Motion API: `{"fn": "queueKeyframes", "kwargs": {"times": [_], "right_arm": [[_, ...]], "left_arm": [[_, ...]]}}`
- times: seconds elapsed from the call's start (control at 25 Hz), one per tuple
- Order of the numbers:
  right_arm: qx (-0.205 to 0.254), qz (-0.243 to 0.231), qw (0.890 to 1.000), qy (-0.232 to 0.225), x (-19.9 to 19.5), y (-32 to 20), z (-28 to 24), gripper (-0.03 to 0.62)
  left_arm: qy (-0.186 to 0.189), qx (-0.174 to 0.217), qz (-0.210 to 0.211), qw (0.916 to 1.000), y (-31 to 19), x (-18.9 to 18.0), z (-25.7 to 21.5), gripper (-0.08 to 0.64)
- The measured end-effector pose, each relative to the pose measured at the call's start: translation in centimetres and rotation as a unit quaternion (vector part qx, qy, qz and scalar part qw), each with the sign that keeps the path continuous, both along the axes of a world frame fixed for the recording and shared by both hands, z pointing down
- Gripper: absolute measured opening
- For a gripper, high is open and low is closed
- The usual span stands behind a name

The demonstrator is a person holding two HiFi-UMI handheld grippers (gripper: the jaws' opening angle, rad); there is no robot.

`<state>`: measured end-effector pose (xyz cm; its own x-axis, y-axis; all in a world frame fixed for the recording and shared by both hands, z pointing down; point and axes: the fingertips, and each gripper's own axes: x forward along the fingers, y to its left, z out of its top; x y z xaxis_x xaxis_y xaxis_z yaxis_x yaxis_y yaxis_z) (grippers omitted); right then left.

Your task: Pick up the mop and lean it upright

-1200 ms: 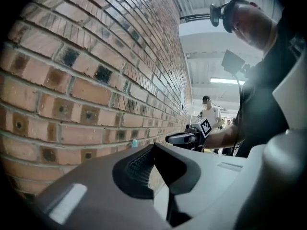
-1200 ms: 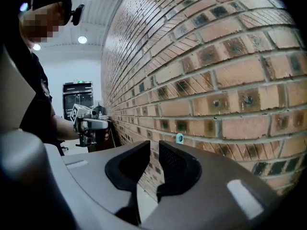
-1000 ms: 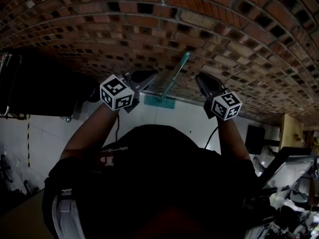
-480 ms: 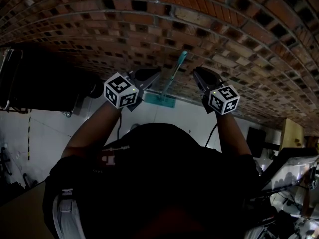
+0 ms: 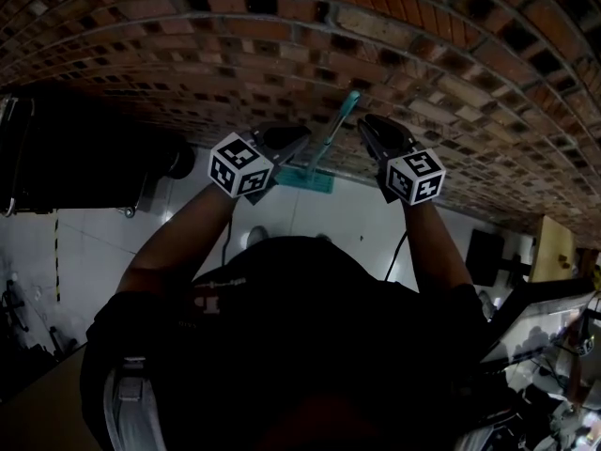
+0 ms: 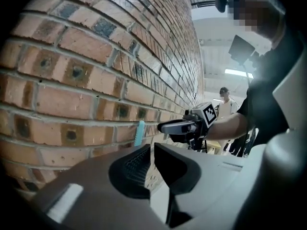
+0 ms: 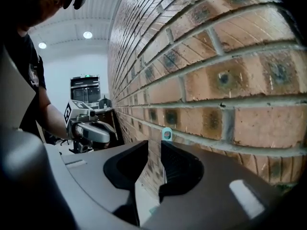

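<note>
As both point forward, flanking mop [image 5: 336, 125], left tool [image 5: 302, 135] shut; right tool [image 5: 364, 123] just opening, empty.

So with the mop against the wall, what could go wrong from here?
Neither gripper holds the mop, which leans on the wall; it could slide down. The right gripper, whose jaws have just been opening empty, and the shut left gripper flank it closely and might knock it over.
</note>
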<state>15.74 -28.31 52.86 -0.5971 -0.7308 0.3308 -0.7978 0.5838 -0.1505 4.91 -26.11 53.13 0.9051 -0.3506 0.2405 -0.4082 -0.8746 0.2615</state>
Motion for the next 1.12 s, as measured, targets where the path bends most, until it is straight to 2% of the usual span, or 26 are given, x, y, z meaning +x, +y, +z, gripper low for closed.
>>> {"fn": "queueKeyframes", "kwargs": {"times": [0.36,0.88,1.12], "right_arm": [[-0.004,0.020,1.000,0.007,0.2,-2.6,2.2,0.112],[-0.009,0.045,0.999,0.023,-0.9,-4.0,4.7,0.140],[-0.007,0.051,0.998,0.043,-1.6,-4.4,5.7,0.148]], "left_arm": [[-0.048,-0.007,0.014,0.9987,-1.7,2.4,5.5,0.091],[-0.139,-0.015,-0.005,0.9902,-3.9,5.3,13.9,0.137],[-0.160,-0.049,-0.017,0.9857,-4.7,6.6,18.1,0.147]]}}
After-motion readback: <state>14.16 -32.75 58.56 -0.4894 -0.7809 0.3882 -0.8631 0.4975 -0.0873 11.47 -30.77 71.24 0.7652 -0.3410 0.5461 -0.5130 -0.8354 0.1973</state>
